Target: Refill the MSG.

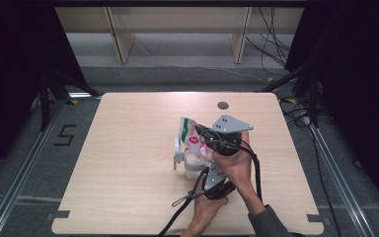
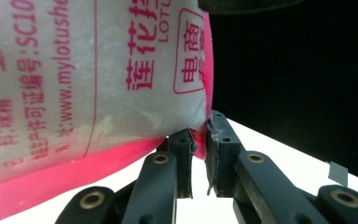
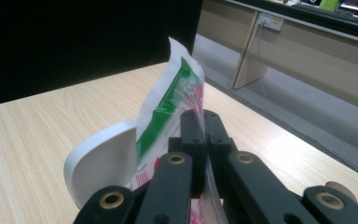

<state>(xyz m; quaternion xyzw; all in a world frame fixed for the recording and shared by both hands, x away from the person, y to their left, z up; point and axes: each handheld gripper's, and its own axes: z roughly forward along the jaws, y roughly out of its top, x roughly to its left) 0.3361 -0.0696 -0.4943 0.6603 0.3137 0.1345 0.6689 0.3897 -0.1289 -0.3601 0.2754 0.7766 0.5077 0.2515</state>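
- Two grippers are clamped on one plastic bag [image 1: 193, 138] above the middle of the table [image 1: 128, 163].
- At the left, a white scoop-like container [image 1: 180, 154] is seen on the table, just beside the bag.
- The bag's pink lower corner [image 2: 200, 133] is pinched by the left gripper [image 2: 199, 154] (printed red characters face its camera).
- The bag's thin edge is nipped by the right gripper [image 3: 203, 140], its jaws pressed together on the film.
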